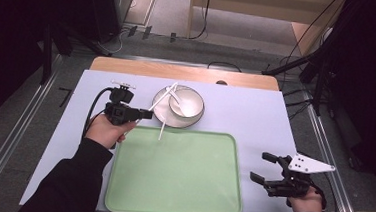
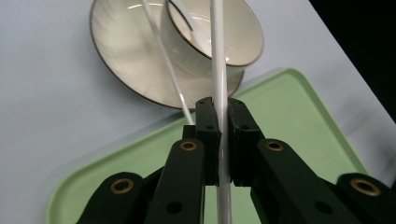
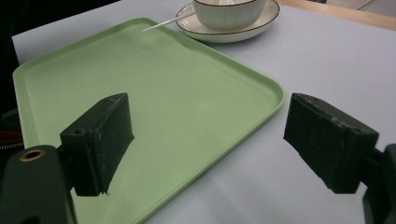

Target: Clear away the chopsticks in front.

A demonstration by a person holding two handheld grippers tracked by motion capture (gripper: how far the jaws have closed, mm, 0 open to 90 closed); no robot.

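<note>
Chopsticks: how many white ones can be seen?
2. One chopstick is clamped in the left hand-held gripper; the other chopstick leans on the plate beside the bowl, its tip over the green tray.

A tray lies on the table, near the person. Behind the tray sits a plate, and a bowl sits on the plate. A spoon rests in the bowl. One chopstick leans from the plate down over the tray's back edge. The left gripper is just left of the plate, pinching another chopstick. The right gripper is right of the tray.
</note>
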